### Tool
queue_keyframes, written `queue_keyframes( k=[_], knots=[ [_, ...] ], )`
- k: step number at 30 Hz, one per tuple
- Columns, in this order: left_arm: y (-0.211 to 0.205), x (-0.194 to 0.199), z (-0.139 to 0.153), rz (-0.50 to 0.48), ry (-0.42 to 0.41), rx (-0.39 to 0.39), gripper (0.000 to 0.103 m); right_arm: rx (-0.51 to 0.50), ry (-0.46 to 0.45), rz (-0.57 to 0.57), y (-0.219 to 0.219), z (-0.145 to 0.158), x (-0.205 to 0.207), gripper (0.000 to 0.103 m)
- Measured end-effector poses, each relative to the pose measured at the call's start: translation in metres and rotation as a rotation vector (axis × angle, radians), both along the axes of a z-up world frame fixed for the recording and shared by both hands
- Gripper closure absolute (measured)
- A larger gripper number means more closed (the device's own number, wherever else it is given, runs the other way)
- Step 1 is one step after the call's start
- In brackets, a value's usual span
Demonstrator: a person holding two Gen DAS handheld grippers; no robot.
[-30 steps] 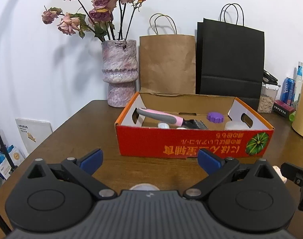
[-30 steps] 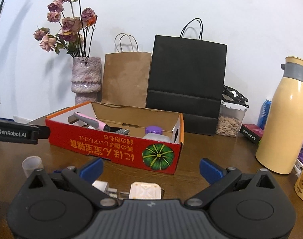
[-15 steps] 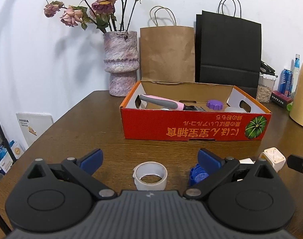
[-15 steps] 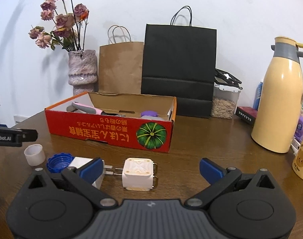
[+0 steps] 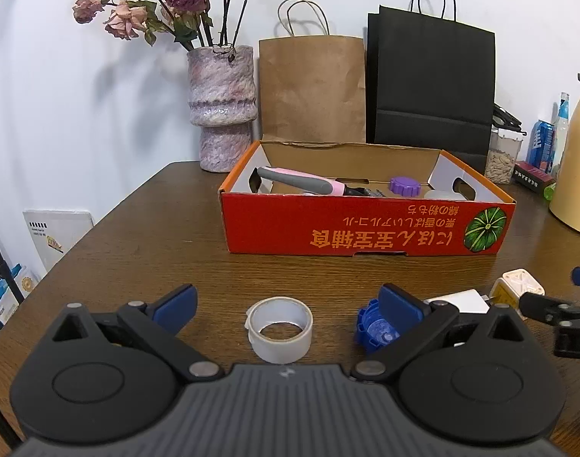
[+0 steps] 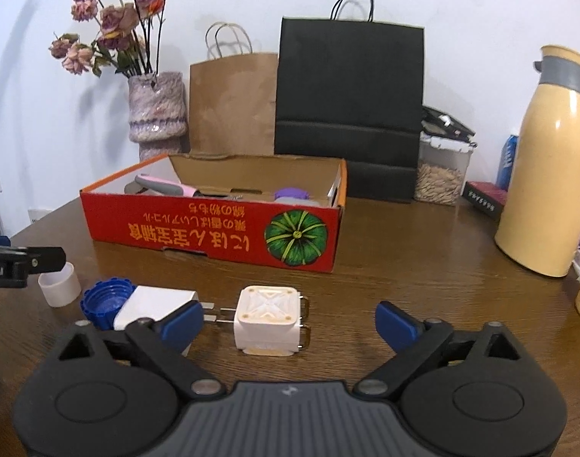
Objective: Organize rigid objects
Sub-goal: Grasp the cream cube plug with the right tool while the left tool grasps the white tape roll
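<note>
Your right gripper (image 6: 288, 321), jaws wide but just been closing, straddles the cream cube plug (image 6: 269, 320) before the red box (image 6: 213, 230); your left gripper (image 5: 288, 302) gapes around the tape roll (image 5: 279, 328), blue cap (image 5: 375, 329) beside.

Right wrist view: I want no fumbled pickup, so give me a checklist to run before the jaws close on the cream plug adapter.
1. Right gripper jaws, just closing a little, clear of the cream plug adapter: ok.
2. Adapter lies between the jaws: ok.
3. White charger apart from the adapter: not ok, its prongs reach the adapter's side.
4. Left finger clear of the charger: cannot tell.
5. Red cardboard box open on top with room: ok.
6. Left gripper empty, tape roll between its jaws: ok.
</note>
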State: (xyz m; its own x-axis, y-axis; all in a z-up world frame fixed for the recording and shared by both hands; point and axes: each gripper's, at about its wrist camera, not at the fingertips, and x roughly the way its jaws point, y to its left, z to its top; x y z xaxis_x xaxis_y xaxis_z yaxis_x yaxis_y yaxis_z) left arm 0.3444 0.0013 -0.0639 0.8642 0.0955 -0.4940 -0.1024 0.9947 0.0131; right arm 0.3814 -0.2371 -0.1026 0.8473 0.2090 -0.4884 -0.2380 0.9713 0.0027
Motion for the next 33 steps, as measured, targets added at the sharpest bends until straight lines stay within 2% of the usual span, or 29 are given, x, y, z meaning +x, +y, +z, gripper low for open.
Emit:
queue_keyframes(
  k=[6, 10, 11, 12, 18, 19, 20, 28, 33],
  knots=[
    [0.0, 0.0, 0.0, 0.004, 0.0, 0.002, 0.0, 0.016, 0.053, -0.016, 0.004, -0.006, 0.02, 0.021],
    [0.0, 0.0, 0.0, 0.005, 0.002, 0.0, 0.0, 0.061, 0.1, -0.011, 0.003, -0.011, 0.032, 0.027],
    [0.0, 0.0, 0.0, 0.004, 0.003, 0.0, 0.0, 0.086, 0.111, -0.005, 0.002, -0.012, 0.034, 0.033],
    [-0.001, 0.0, 0.0, 0.003, 0.005, -0.001, 0.0, 0.115, 0.116, 0.008, 0.0, -0.012, 0.034, 0.044],
    [0.001, 0.001, 0.0, 0.005, 0.008, -0.004, 0.0, 0.111, 0.093, -0.003, 0.0, -0.011, 0.027, 0.048],
    [0.001, 0.001, 0.0, 0.006, 0.008, -0.004, 0.0, 0.108, 0.085, -0.003, 0.0, -0.01, 0.026, 0.051],
    [0.001, 0.001, 0.0, 0.006, 0.009, -0.005, 0.0, 0.111, 0.067, 0.002, 0.0, -0.009, 0.023, 0.06],
    [0.006, 0.003, -0.001, 0.007, 0.026, -0.013, 0.0, 0.102, 0.011, -0.001, 0.0, -0.003, 0.011, 0.06],
    [0.011, 0.012, -0.008, 0.017, 0.079, -0.008, 0.0, 0.101, -0.016, 0.0, 0.001, 0.0, 0.005, 0.06]
  ],
)
